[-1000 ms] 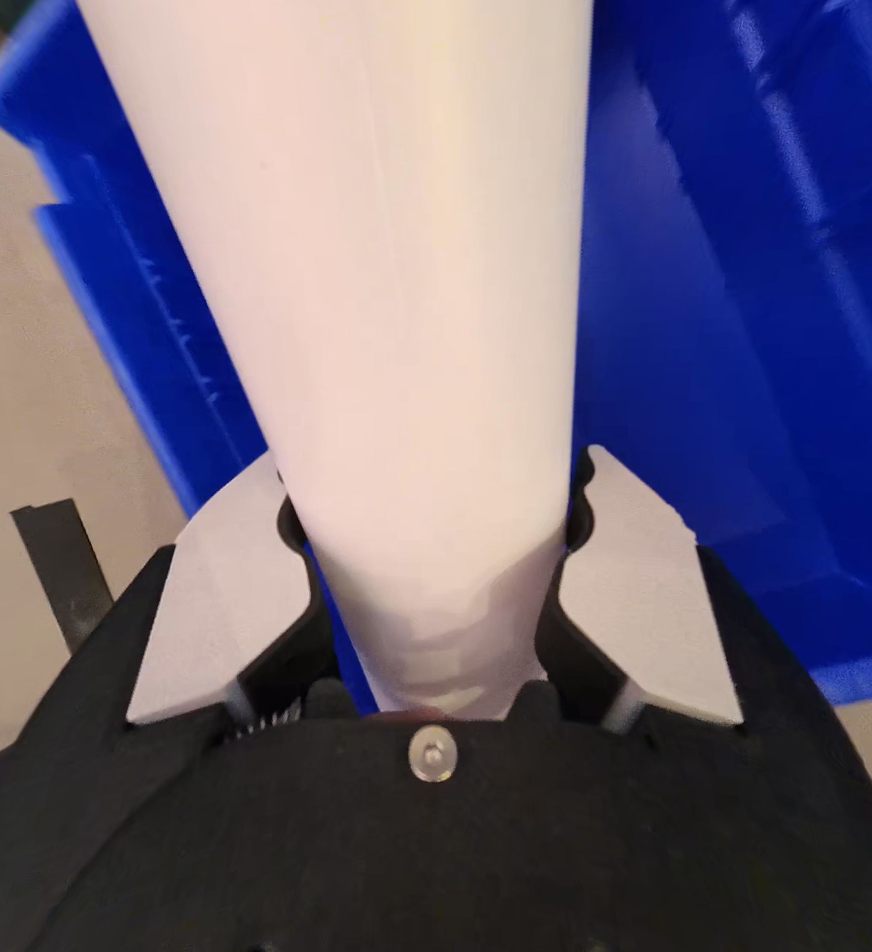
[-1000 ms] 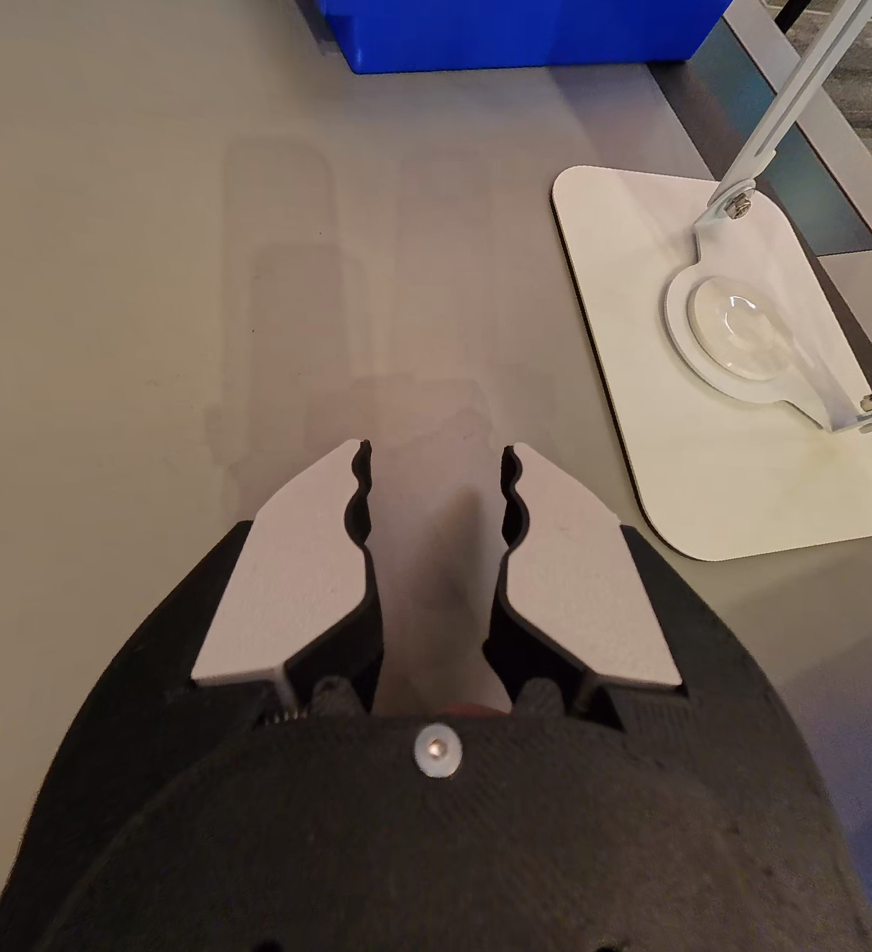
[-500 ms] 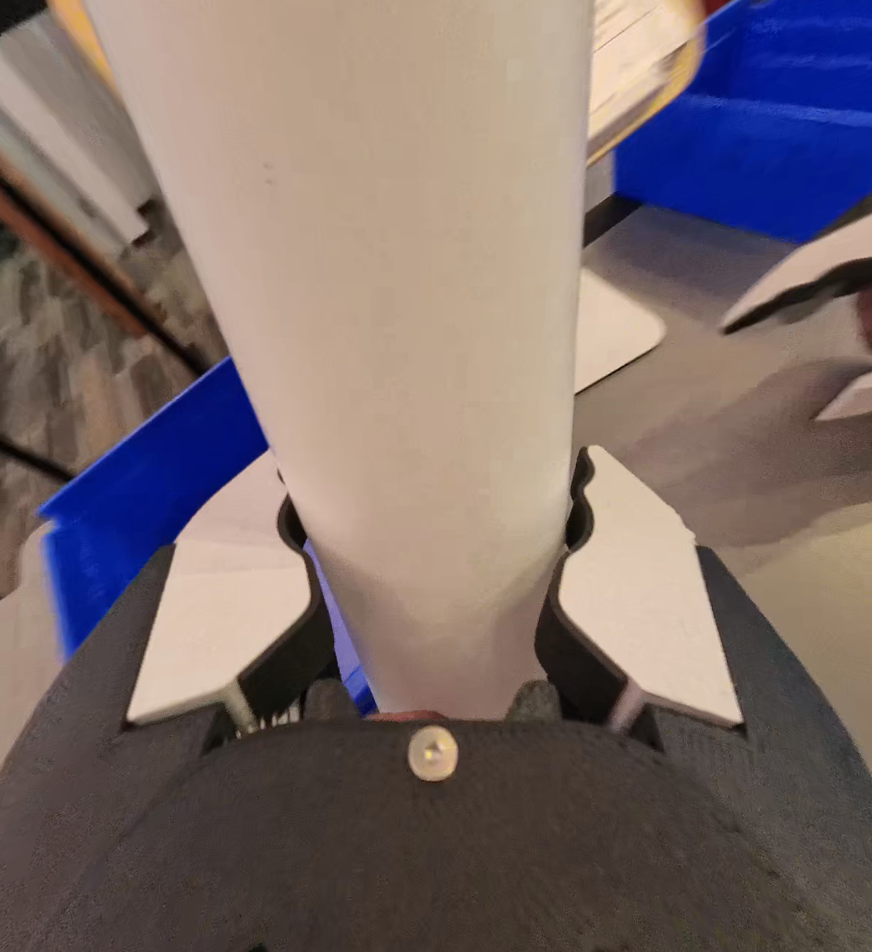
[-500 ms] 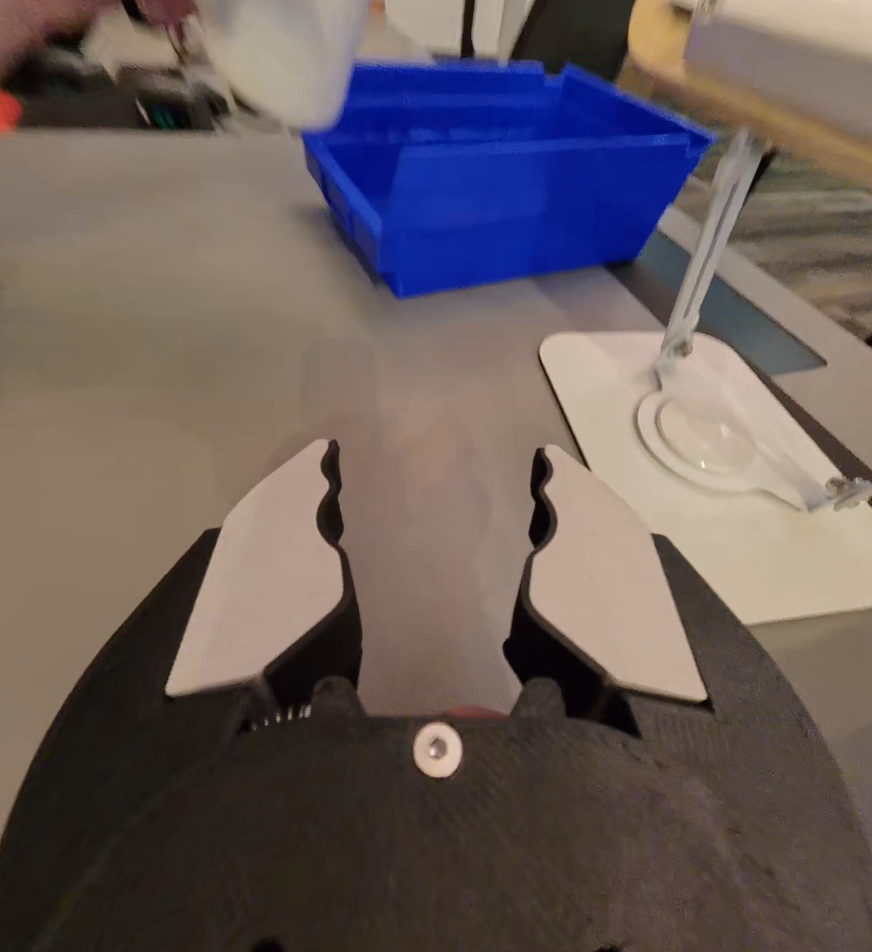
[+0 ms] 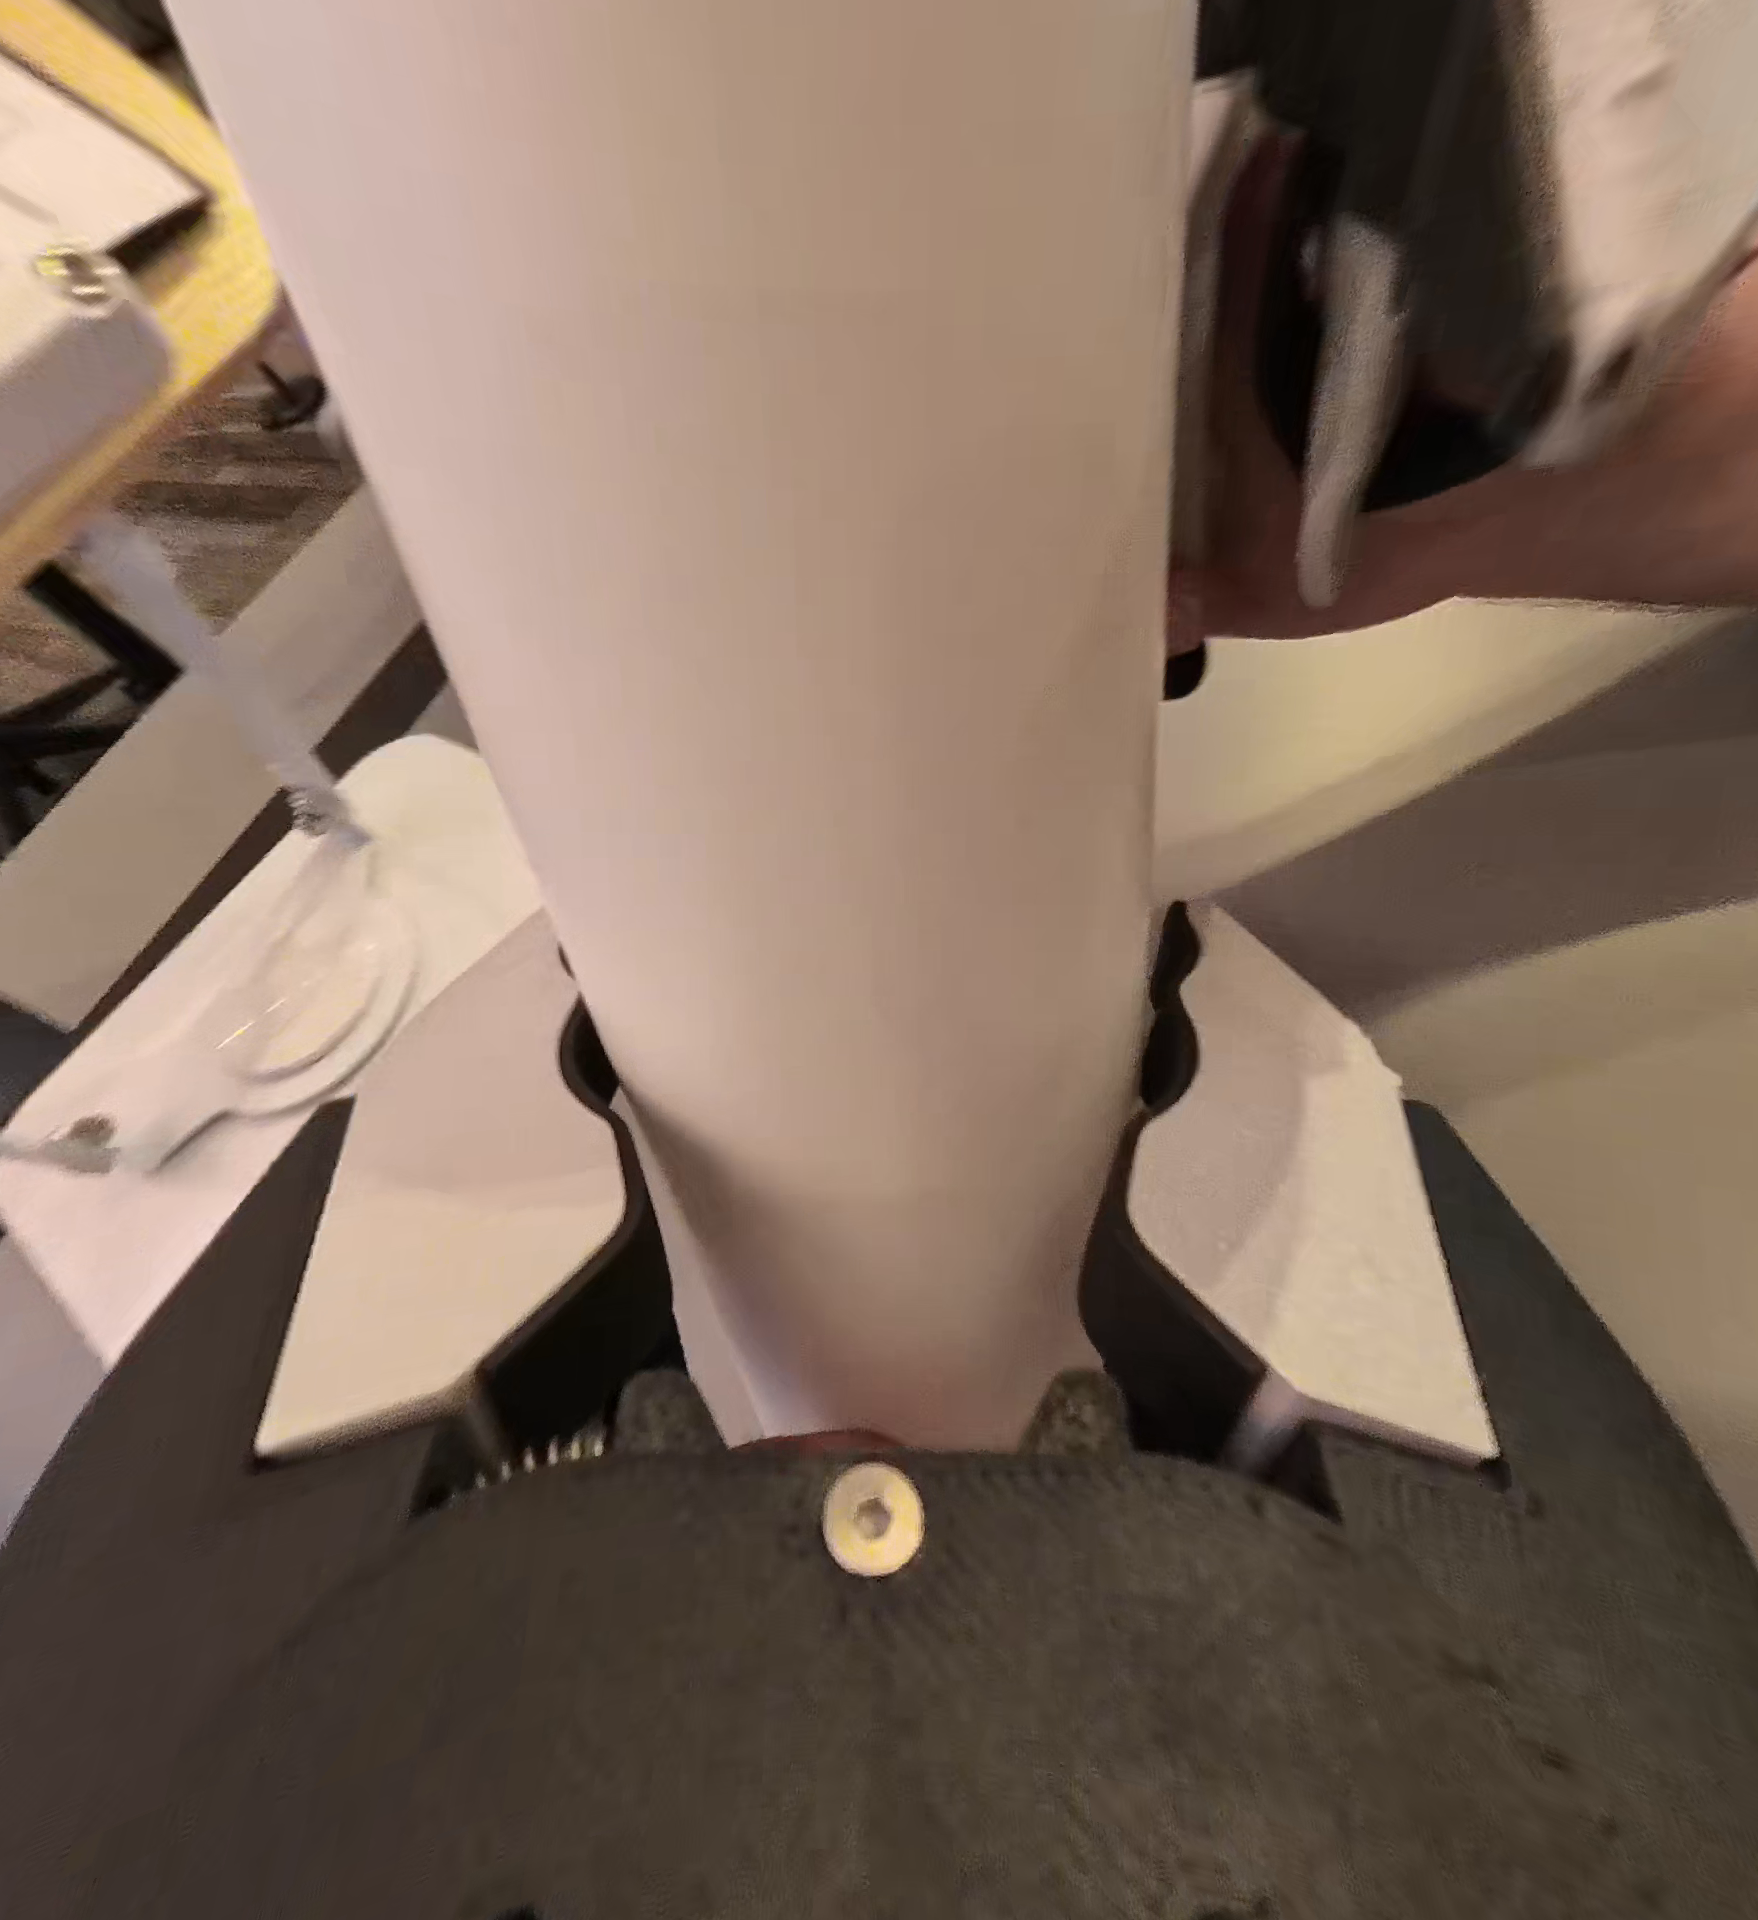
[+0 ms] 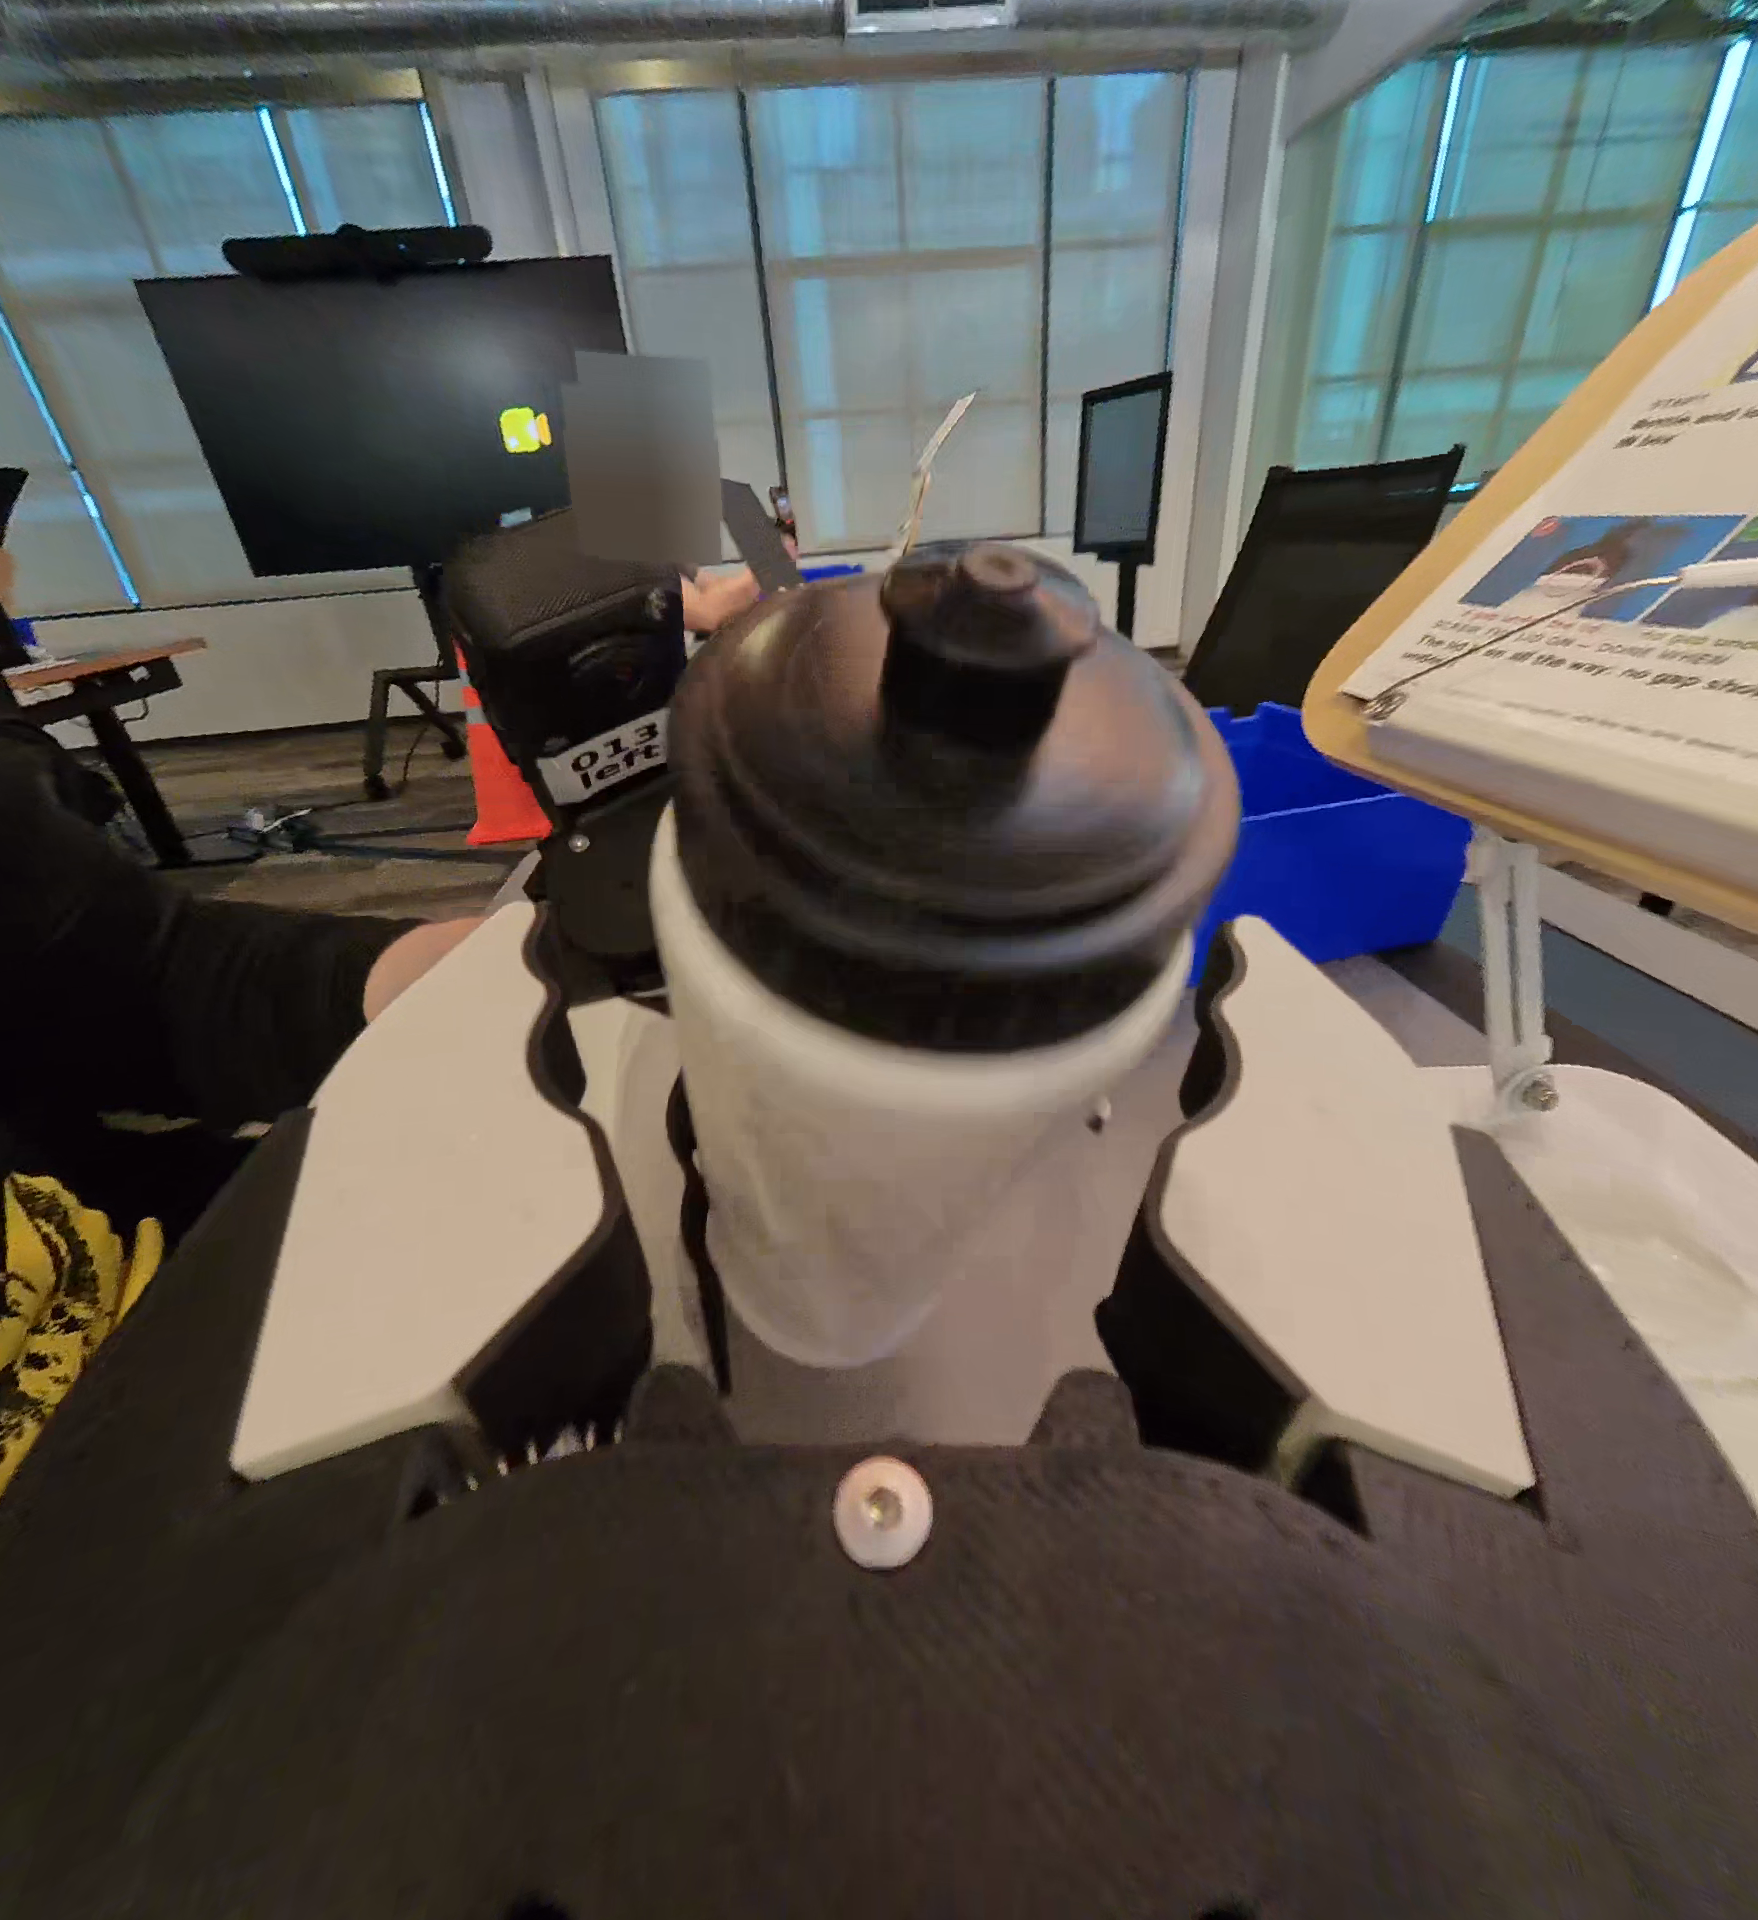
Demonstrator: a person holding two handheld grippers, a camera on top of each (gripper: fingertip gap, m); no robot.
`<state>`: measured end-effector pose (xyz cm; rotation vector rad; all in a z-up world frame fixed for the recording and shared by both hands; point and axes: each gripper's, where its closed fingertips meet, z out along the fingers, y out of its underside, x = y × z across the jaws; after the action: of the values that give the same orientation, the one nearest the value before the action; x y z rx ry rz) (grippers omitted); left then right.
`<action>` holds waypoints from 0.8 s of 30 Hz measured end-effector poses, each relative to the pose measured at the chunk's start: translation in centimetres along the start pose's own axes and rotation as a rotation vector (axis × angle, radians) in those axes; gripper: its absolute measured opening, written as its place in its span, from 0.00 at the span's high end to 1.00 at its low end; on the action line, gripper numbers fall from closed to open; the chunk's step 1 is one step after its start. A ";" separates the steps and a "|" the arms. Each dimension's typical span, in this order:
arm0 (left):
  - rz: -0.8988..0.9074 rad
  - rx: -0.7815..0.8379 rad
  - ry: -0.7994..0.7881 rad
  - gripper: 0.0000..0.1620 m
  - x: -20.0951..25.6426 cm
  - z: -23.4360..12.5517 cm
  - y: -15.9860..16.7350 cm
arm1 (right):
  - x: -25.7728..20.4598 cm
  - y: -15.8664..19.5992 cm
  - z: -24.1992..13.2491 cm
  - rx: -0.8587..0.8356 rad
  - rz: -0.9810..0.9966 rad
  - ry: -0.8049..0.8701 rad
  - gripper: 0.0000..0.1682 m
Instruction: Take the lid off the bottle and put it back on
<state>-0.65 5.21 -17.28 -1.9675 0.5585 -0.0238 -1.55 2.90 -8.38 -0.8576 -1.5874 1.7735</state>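
- You hold a plain white plastic bottle [image 5: 771, 582] with a glossy black domed lid [image 6: 942, 790].
- Your right gripper [image 6: 880, 1049] has white finger plates on a black textured body.
- Behind sits a bright blue plastic bin [image 6: 1322, 873].
- Your black sleeve [image 6: 106, 966] joins a yellow-and-black print [image 6: 13, 1320].

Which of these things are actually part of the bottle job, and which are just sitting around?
Part of the job:
white bottle
black lid, on the bottle
left gripper, clamped on the bottle
right gripper, open around the bottle's top

Just around:
blue bin
instruction board on its stand
dark screen
orange cone
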 end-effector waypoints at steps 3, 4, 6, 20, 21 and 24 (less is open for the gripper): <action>0.009 0.001 0.024 0.38 1.2 1.1 -0.2 | -0.2 0.4 0.1 -0.021 0.001 -0.003 0.39; -0.003 0.013 0.033 0.38 1.2 1.3 -0.3 | -0.1 0.4 0.0 -0.039 0.010 0.003 0.39; -0.024 0.022 0.058 0.37 1.4 1.5 -0.3 | 0.1 0.8 0.0 -0.093 0.033 0.015 0.39; -0.083 0.085 0.267 0.38 3.5 2.0 -0.8 | -1.6 3.4 0.2 -0.344 -0.066 -0.055 0.40; -0.088 0.086 0.284 0.41 3.8 2.1 -0.7 | -1.6 3.4 0.2 -0.326 -0.062 -0.060 0.39; -0.096 0.090 0.289 0.43 4.1 2.6 -0.8 | -1.4 3.0 -0.1 -0.271 -0.046 -0.088 0.39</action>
<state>3.96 6.11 -18.68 -1.9134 0.6366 -0.3917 -0.63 1.54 -11.32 -0.8675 -1.9208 1.6069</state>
